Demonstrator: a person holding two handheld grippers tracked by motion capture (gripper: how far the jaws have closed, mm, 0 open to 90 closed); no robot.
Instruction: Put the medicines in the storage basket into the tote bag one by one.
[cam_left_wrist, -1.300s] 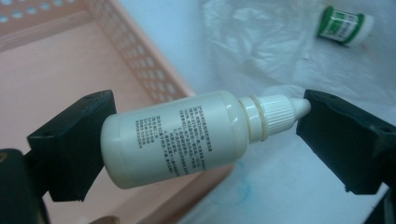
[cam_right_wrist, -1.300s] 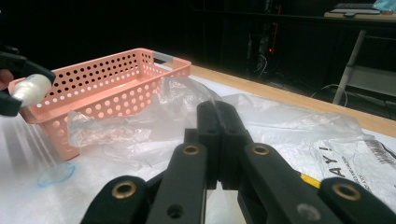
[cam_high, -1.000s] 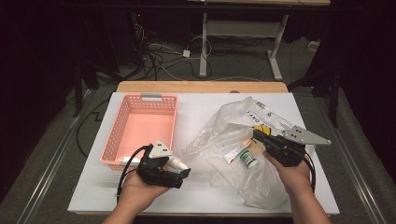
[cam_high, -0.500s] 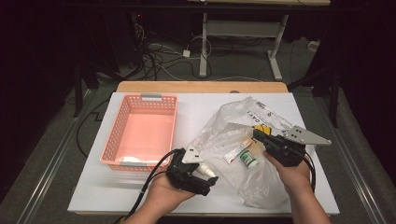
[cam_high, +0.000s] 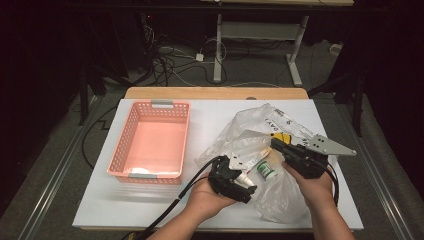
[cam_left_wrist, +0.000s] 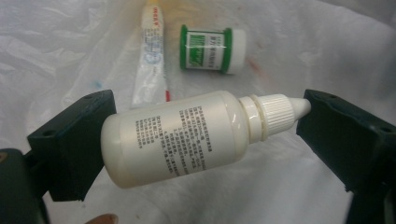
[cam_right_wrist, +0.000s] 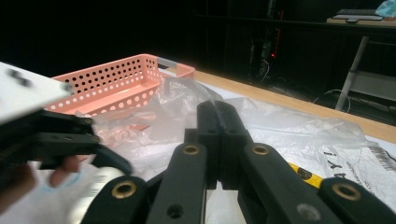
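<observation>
White dropper bottle lies clamped lengthwise between left tongs; right tongs pinch plastic bag

Both forearms are bare, no sleeves. The black left gripper trails a black cable. The black right gripper carries a grey three-cornered plate and brass-coloured pivot pins.

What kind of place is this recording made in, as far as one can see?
Probably a lab or workshop arranged for recording, not a home. A white table stands in a dark room, loose cables lie on the floor behind it, and another desk's metal legs show at the back.
</observation>
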